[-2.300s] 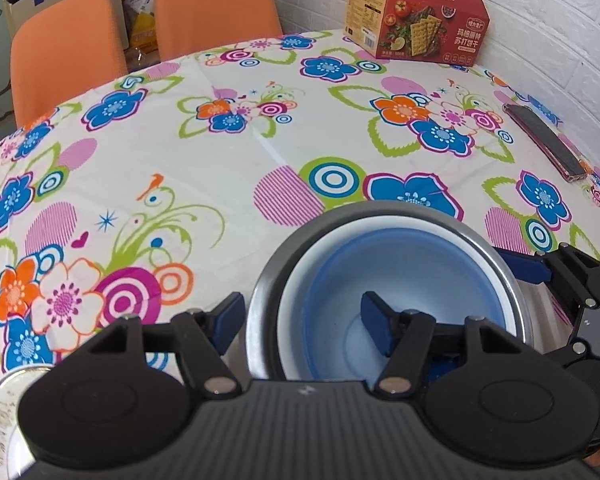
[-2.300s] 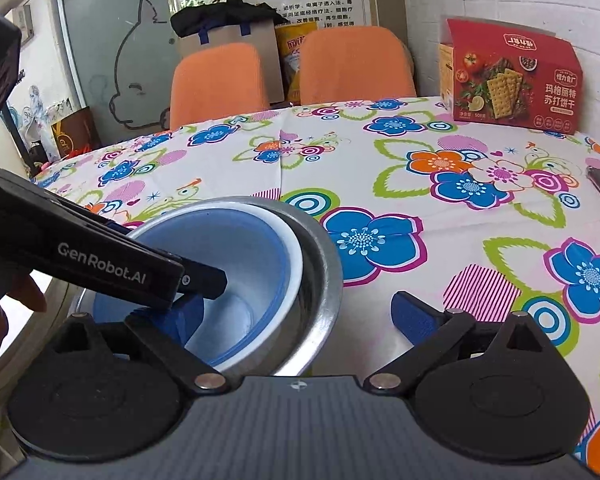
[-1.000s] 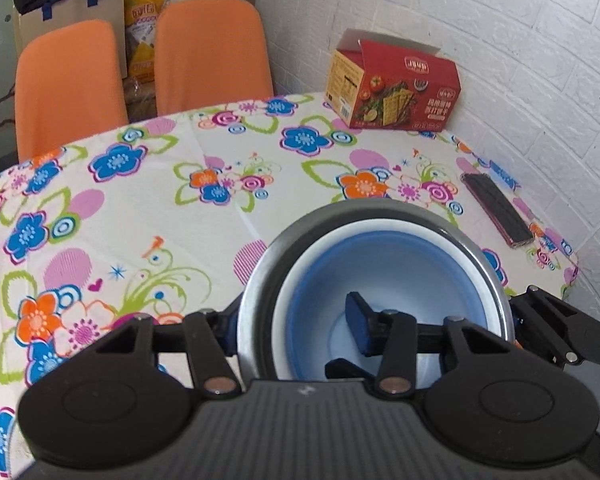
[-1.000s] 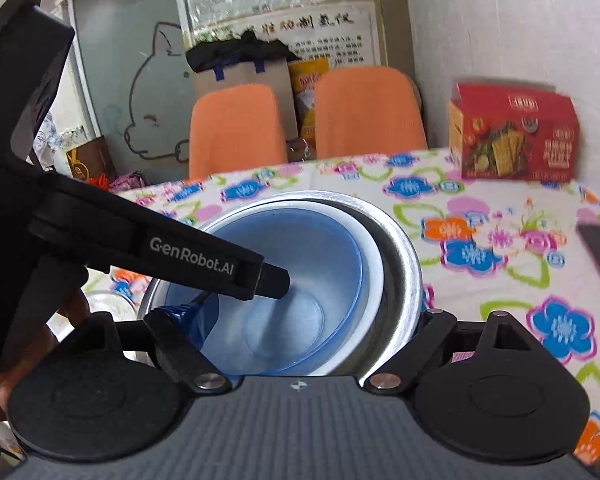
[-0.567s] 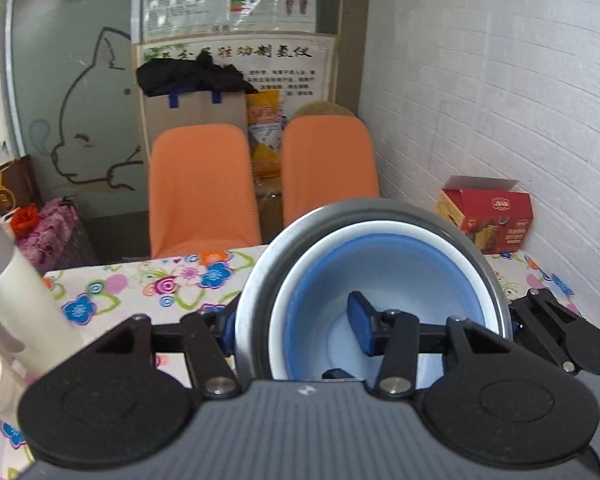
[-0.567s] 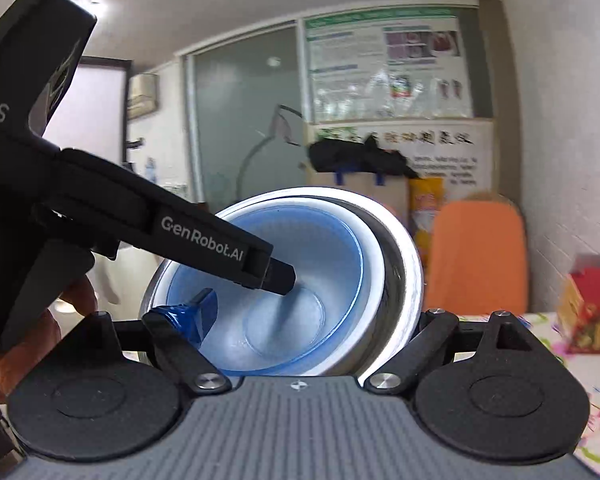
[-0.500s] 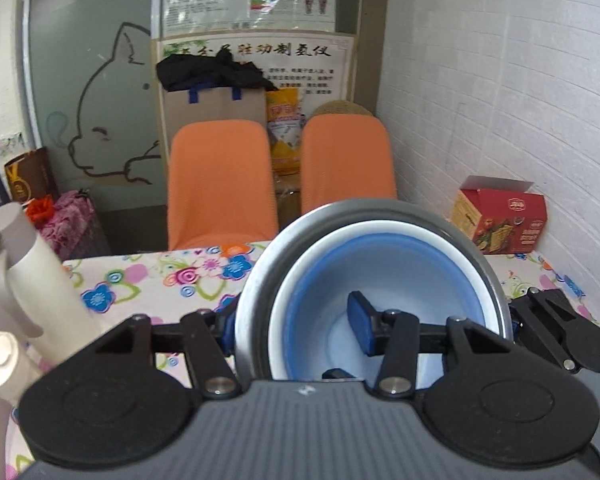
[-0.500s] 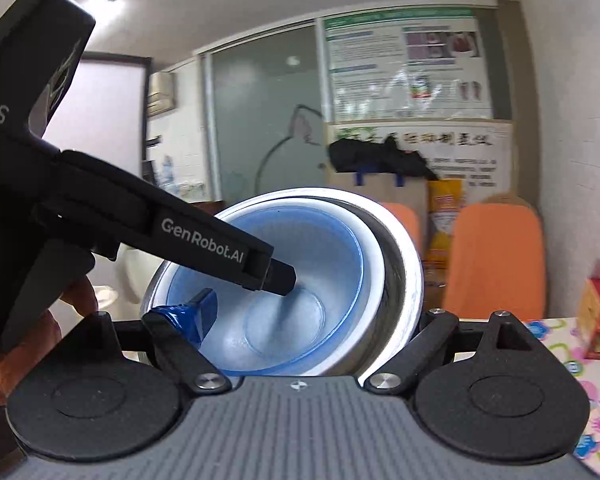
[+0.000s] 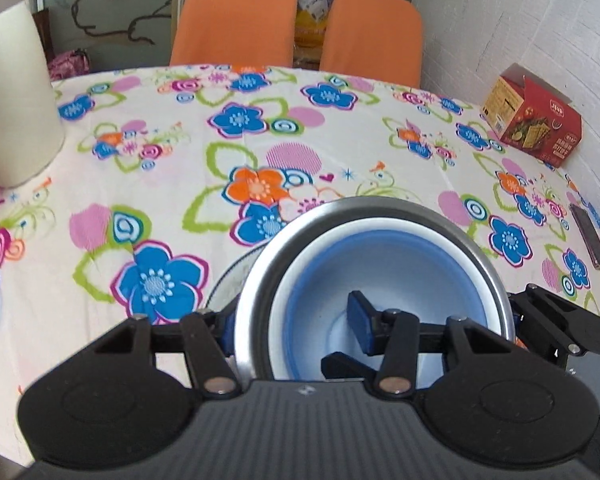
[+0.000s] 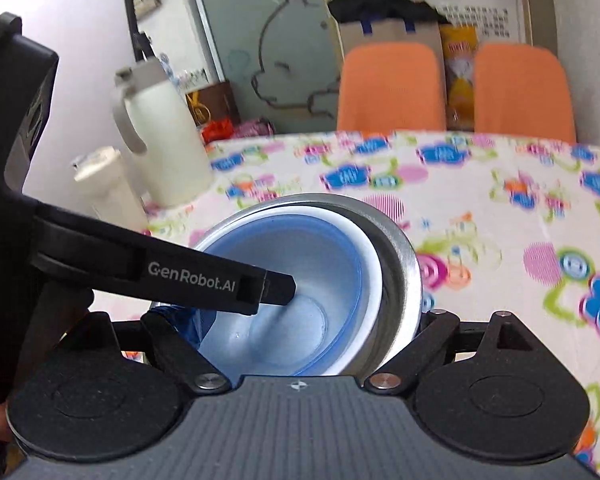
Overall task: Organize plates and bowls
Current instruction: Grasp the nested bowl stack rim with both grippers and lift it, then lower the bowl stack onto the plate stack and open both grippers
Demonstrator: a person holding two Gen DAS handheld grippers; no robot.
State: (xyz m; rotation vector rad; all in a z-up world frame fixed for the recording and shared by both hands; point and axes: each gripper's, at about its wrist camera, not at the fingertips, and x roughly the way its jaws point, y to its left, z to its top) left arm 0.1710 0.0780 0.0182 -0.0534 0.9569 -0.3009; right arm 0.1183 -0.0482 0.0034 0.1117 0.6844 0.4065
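Observation:
A nested bowl stack, a steel bowl (image 9: pixel 380 208) holding a white bowl (image 9: pixel 300 280) and a blue bowl (image 9: pixel 400 264), fills the near centre of both views. My left gripper (image 9: pixel 292 316) is shut on the stack's wall, one pad inside the blue bowl and one outside the steel. My right gripper (image 10: pixel 300 320) is shut on another side of the same stack (image 10: pixel 400 264), its body showing at the right (image 9: pixel 560 324). A grey plate rim (image 9: pixel 226 280) peeks out under the stack's left side. Whether the stack touches it is hidden.
The round table (image 9: pixel 160 200) has a flowered cloth. A cream thermos jug (image 10: pixel 160 140) and a smaller white bottle (image 10: pixel 108 188) stand at its left. A red cracker box (image 9: pixel 532 120) and a dark phone (image 9: pixel 588 236) lie at the right by the brick wall. Two orange chairs (image 9: pixel 236 20) stand behind.
The bowl stack, held high with both views facing the room half a second ago, has come down and leftward over the table. Both grips on it are unchanged.

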